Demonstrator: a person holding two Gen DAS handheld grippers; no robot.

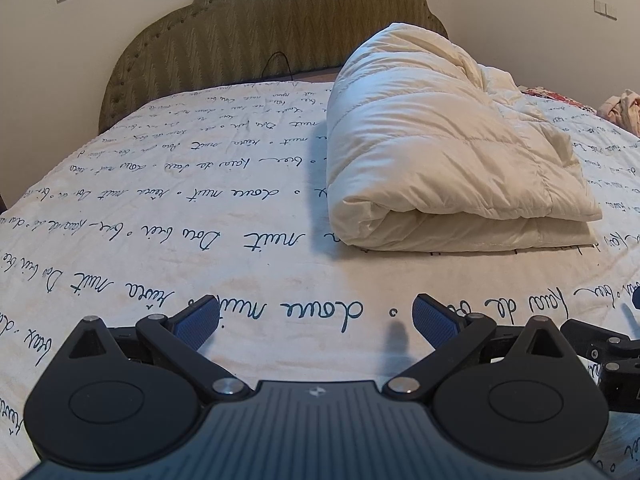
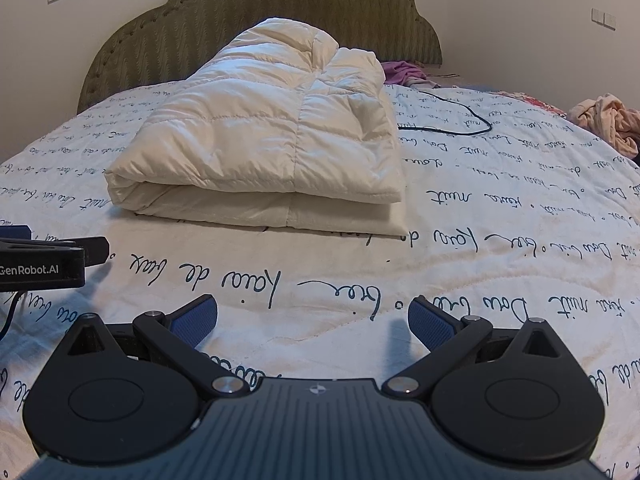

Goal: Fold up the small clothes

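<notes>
- Since both the left gripper and right gripper hang spread wide and empty, nothing is held yet.
- Reach for the pink clothes (far right), pinching one edge cleanly.

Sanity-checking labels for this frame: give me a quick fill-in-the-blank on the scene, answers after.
1. Both the left gripper and the right gripper are ____.
2. The white duvet lies ____ on the bedspread.
3. The pink clothes lie crumpled near the bed's ____ edge.
4. A ____ cable trails beside the duvet.

Answers: open; folded; right; black
</notes>
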